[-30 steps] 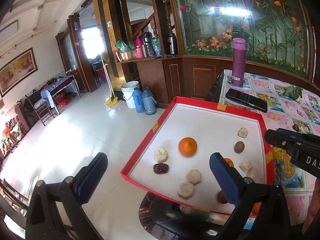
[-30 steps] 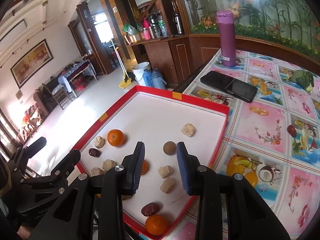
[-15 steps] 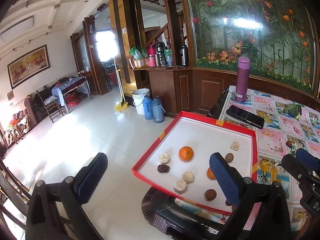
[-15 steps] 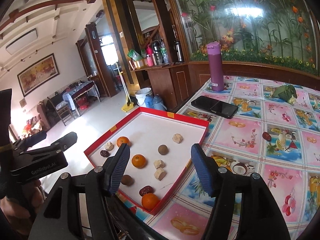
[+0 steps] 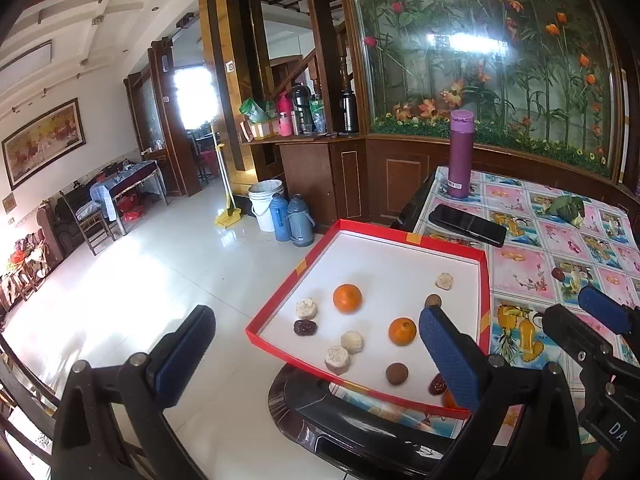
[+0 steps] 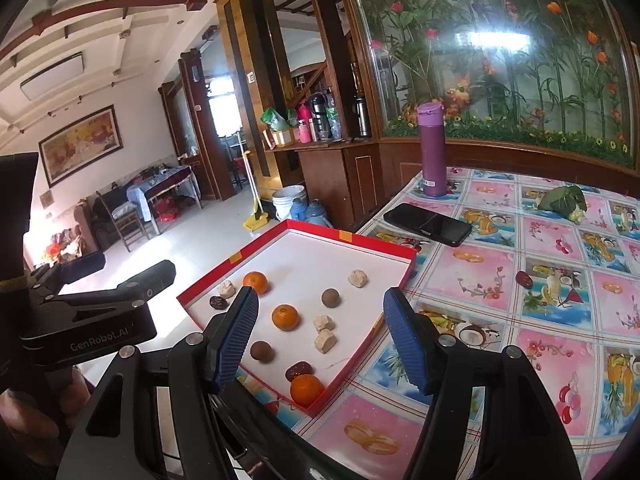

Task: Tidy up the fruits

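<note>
Floral oilcloth covers the counter (image 6: 532,248), where a red tray (image 6: 404,280) holds three oranges (image 6: 285,317). Both the left claw (image 5: 316,352) and right claw (image 6: 326,336) hang released, grasping nothing

Shallow red-rimmed cardboard tray (image 6: 404,276) at the floral-tiled tablecloth's (image 6: 560,360) left edge, three round oranges (image 6: 285,317), dark dates and pale chunks in it, flat black phone (image 6: 427,224) behind the tray, tall purple flask (image 6: 432,150) behind the phone, green leafy vegetable (image 6: 562,201) far right.
</note>
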A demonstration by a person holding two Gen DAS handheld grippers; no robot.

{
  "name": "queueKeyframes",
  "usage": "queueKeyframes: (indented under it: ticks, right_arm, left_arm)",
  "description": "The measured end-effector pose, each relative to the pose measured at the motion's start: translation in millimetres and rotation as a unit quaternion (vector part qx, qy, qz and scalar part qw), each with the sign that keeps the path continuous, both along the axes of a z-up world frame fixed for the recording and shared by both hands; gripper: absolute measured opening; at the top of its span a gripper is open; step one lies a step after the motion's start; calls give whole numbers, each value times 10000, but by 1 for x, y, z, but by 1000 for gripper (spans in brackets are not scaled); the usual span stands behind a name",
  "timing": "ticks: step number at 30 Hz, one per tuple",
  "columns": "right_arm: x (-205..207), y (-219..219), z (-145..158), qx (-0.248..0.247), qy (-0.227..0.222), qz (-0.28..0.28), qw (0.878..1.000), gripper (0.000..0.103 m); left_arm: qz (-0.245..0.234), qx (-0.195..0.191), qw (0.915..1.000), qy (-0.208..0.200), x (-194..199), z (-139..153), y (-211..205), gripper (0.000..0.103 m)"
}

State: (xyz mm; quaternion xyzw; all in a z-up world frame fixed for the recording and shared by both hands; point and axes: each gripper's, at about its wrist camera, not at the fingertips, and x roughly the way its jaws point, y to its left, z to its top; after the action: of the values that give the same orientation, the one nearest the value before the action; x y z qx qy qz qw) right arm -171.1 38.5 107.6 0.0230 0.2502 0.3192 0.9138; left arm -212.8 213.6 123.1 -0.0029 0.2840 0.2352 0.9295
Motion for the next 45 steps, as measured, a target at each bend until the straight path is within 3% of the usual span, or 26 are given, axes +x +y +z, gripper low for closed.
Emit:
queueKeyframes:
  ticks: [34,45]
  right_arm:
    - [12,39,-12,-273,156,146,9994,65]
    - [33,23,-21,-113,404,82,9991,65]
  left_arm:
    - [-51,-302,9995,9,-1,-5,33,103]
    - [-146,-144,9997,147,16,-9,15,103]
